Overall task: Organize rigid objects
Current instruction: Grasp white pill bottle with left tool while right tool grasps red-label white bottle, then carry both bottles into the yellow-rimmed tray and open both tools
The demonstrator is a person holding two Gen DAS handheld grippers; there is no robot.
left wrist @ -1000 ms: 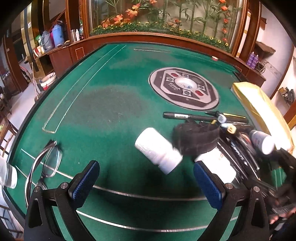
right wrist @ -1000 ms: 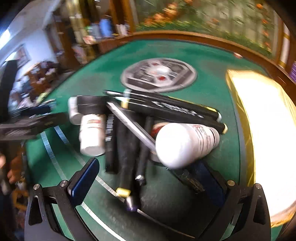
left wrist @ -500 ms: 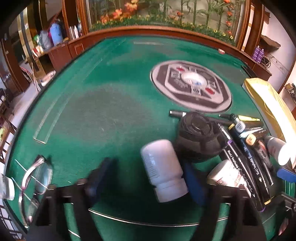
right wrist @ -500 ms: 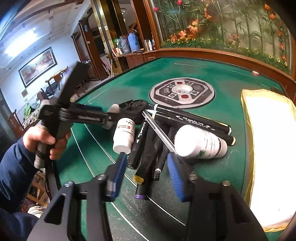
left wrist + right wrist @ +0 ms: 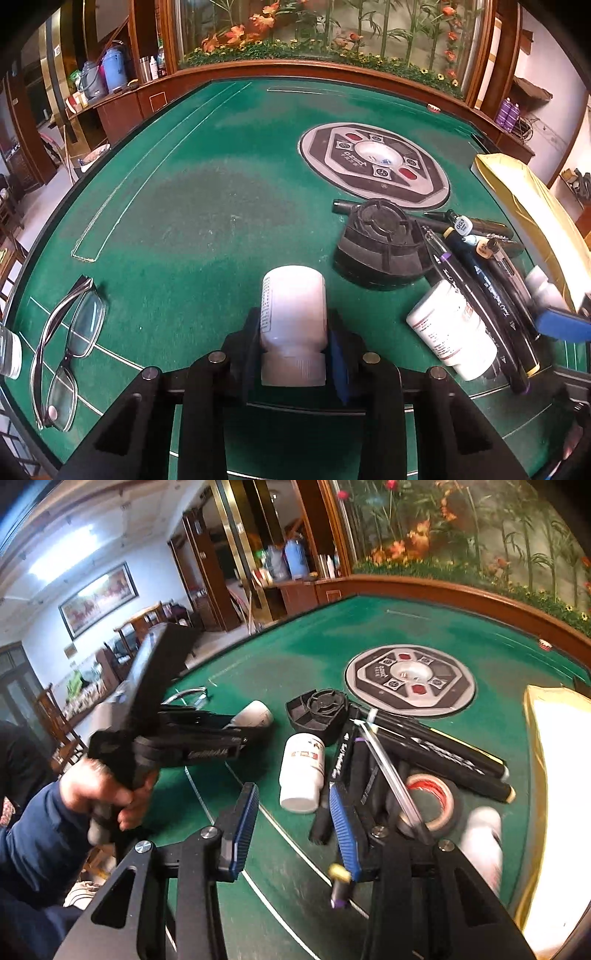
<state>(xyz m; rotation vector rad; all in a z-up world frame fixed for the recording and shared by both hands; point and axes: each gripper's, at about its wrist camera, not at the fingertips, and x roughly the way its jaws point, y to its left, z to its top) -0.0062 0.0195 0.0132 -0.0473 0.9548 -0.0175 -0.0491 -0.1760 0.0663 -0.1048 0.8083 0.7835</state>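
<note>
Left gripper (image 5: 293, 349) just closed, pinching white bottle (image 5: 293, 310), right gripper (image 5: 291, 827) narrowed, empty, bare green felt (image 5: 207, 206) ahead

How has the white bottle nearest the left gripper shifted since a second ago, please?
Yes. The white bottle lay slanted beside the black cap; now it points straight up the view, apart from the cap, with the left gripper closed on it.

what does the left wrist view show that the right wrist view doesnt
Only left wrist: the dark-framed folded eyeglasses lying on the green felt table.
Only right wrist: a roll of tape with red print, and the person's hand on the left gripper's handle.
Both: the white plastic pill bottle clamped in the left gripper, and the round black plastic base.
</note>
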